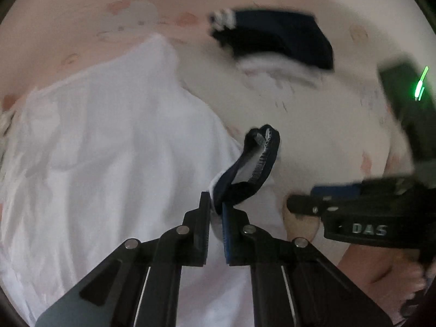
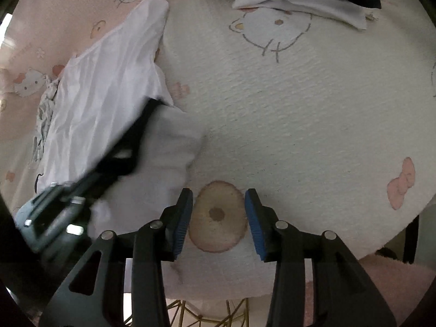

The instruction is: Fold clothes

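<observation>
A white shirt with dark navy trim lies spread over a pink and cream cartoon-print blanket. My left gripper is shut on the shirt's navy-trimmed edge, lifting it so the trim loops up past the fingertips. In the right wrist view the same white shirt lies at the left, with the left gripper blurred across it. My right gripper stands open just above the blanket, its blue pads either side of a round tan print, holding nothing. The right gripper also shows at the left view's right edge.
A dark navy garment lies on a folded white one at the far side of the blanket. A striped grey cloth peeks out beyond the shirt's left edge. The blanket's near edge drops off, with gold wire legs below.
</observation>
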Available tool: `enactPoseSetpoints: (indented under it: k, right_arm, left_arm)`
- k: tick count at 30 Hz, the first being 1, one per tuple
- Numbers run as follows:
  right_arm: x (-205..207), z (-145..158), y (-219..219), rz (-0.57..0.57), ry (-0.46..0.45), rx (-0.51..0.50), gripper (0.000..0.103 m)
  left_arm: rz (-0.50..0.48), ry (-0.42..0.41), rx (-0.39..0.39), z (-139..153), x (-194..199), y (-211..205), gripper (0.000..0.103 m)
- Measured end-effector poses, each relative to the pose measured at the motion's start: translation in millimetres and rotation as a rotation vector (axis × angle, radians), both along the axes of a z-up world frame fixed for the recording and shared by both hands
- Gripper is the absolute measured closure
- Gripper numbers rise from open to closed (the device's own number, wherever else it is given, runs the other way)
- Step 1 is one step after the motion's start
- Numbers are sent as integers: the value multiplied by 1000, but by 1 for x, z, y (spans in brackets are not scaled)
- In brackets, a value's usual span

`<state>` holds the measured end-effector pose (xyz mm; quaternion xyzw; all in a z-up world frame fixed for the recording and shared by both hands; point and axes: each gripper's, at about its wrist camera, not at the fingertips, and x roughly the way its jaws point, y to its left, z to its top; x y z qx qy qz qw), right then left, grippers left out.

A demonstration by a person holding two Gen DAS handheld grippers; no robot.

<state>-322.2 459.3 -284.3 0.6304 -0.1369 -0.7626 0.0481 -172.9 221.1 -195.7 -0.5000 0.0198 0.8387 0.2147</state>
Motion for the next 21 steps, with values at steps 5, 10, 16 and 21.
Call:
enactPoseSetpoints:
  k: [5, 10, 16, 21]
  right_arm:
    - [-3, -2, -20, 15, 27, 1, 62]
    - [-1, 1, -46, 69, 39, -48, 61]
    - [15, -4, -97, 232, 27, 2, 60]
    - [31, -11, -138, 350, 16, 88, 60]
  left_arm:
    - [113, -110, 57, -13, -13, -44, 92]
    - [149, -100, 73, -10, -5, -64, 69]
    - [34, 22, 83, 6, 19, -56, 69]
    - [74, -40, -57, -24, -3, -46, 78]
